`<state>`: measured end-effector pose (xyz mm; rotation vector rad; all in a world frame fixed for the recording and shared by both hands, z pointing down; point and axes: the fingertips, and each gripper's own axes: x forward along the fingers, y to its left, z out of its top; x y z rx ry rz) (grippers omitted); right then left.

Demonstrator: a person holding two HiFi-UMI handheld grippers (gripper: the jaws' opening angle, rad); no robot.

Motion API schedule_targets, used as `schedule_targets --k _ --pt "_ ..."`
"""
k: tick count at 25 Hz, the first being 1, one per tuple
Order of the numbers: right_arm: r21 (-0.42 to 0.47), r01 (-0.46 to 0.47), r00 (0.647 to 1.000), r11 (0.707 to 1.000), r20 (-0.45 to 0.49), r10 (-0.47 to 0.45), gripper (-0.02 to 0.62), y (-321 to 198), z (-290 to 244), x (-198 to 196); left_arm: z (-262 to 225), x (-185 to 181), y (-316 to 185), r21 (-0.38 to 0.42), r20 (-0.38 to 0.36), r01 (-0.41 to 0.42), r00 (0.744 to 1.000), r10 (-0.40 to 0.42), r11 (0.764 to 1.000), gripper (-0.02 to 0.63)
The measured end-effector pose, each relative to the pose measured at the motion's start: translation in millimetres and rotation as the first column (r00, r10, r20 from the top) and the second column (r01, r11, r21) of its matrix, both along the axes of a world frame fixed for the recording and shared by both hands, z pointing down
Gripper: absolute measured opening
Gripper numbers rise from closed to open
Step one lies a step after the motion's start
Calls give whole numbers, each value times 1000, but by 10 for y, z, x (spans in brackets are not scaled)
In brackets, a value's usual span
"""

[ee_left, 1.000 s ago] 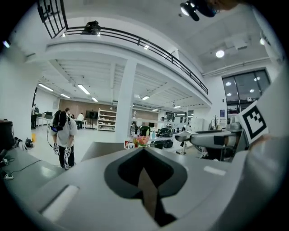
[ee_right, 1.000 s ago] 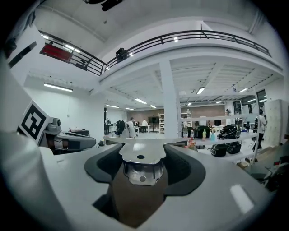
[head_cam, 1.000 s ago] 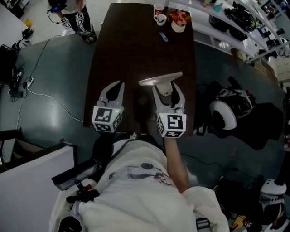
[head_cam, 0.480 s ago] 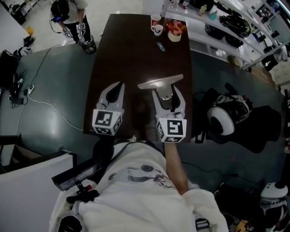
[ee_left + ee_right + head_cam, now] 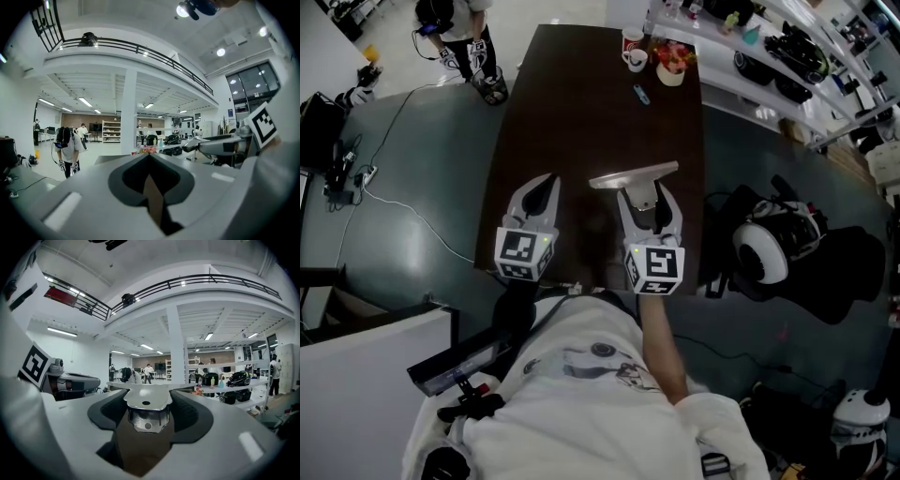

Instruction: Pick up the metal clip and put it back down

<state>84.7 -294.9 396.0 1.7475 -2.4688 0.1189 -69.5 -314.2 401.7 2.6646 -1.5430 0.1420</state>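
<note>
Dark table (image 5: 581, 103) under both. Right gripper (image 5: 648, 194) clamps metal clip (image 5: 635, 174), bar at 12 o'clock; left gripper (image 5: 544, 180) closed, empty. Risk I see: top-heavy clip pivots, drops.

Metal clip (image 5: 635, 175) partly behind right tongs (image 5: 646, 196)

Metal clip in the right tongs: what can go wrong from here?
1. The right tongs pinch the metal clip only at its narrow handle end. The wide bar sticks out ahead, so it may swivel or slip on set-down.
2. The clip sits toward the right side of the narrow table; a sloppy release might send it over that edge.
3. The shut, empty left tongs are close beside and could get bumped.
</note>
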Motion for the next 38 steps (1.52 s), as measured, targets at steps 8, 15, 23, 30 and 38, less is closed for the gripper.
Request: schedule_targets --k 8,15,23,30,38 --pt "-131 25 1000 991 -13 -27 291 19 465 -84 446 -72 104 -112 30 21 999 -18 994 -2" --pt "-271 52 998 961 -29 -62 291 36 1035 -208 828 -127 246 -221 26 33 999 -28 975 -2" --pt "-453 78 989 888 -74 -125 291 -48 1864 -288 1479 -77 371 -394 38 24 999 -10 919 -2" --pt "-569 90 975 817 -119 -190 291 19 2481 -352 2063 -58 555 -534 48 17 999 11 846 -2" --pt "-664 81 964 743 -136 -227 291 106 3047 -347 2239 -122 798 -596 66 16 997 29 803 -2"
